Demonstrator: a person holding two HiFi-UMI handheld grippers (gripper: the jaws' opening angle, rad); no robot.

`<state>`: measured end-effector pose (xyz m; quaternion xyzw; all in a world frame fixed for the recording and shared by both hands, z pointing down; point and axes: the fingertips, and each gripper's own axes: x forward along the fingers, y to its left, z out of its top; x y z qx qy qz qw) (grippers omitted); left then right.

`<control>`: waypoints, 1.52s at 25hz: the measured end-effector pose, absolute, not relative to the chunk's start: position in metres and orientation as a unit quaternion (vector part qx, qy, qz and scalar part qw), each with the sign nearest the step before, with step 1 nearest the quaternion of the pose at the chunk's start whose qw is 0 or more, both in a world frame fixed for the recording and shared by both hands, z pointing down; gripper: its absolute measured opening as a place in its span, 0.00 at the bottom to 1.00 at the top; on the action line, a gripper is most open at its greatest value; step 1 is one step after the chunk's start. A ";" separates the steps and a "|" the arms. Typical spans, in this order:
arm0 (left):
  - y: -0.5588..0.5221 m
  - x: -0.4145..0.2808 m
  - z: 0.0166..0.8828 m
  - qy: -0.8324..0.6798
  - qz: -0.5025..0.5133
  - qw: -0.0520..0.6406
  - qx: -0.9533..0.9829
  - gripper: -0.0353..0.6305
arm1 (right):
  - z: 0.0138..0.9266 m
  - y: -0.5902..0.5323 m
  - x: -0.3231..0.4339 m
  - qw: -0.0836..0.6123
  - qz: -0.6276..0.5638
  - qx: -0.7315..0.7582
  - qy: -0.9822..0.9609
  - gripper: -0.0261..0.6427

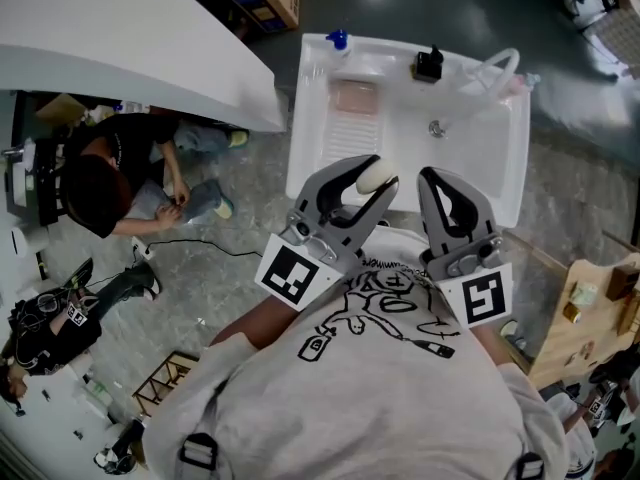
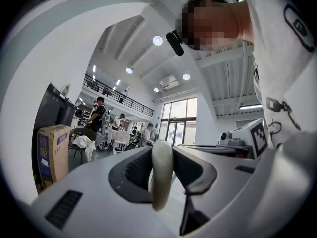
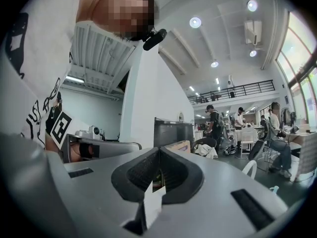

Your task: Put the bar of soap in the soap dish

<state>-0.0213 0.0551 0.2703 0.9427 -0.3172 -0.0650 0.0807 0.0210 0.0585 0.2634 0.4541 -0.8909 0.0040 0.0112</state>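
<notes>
Carrying bar of soap [image 1: 376,176] clamped in left hand-held gripper [image 1: 378,171], right hand-held gripper [image 1: 433,176] closed, empty; next, reach likely soap dish [image 1: 353,98] inside sink [image 1: 470,133].

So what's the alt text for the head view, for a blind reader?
Seen from above, a person holds two grippers toward a white sink. The left gripper clamps a pale bar of soap in its jaws; the right gripper has its jaws shut, empty.

The bar of soap [image 1: 376,175] is cream. The left gripper [image 1: 378,174] and right gripper [image 1: 432,176] are grey with black pads, and their marker cubes [image 1: 293,273] bear black-and-white squares. The sink [image 1: 480,158] is white, the soap dish [image 1: 355,98] pale pink, and the shirt [image 1: 380,388] light grey with black line drawings.
</notes>
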 end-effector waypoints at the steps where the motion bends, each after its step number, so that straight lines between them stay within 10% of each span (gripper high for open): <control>1: 0.050 -0.024 0.270 -0.316 -0.064 0.081 0.943 0.24 | 0.263 0.053 0.018 0.011 0.005 0.455 -0.890 0.07; 38: -0.008 -0.056 0.286 -0.317 -0.046 0.104 0.941 0.24 | 0.277 -0.009 -0.018 0.025 0.020 0.439 -0.898 0.07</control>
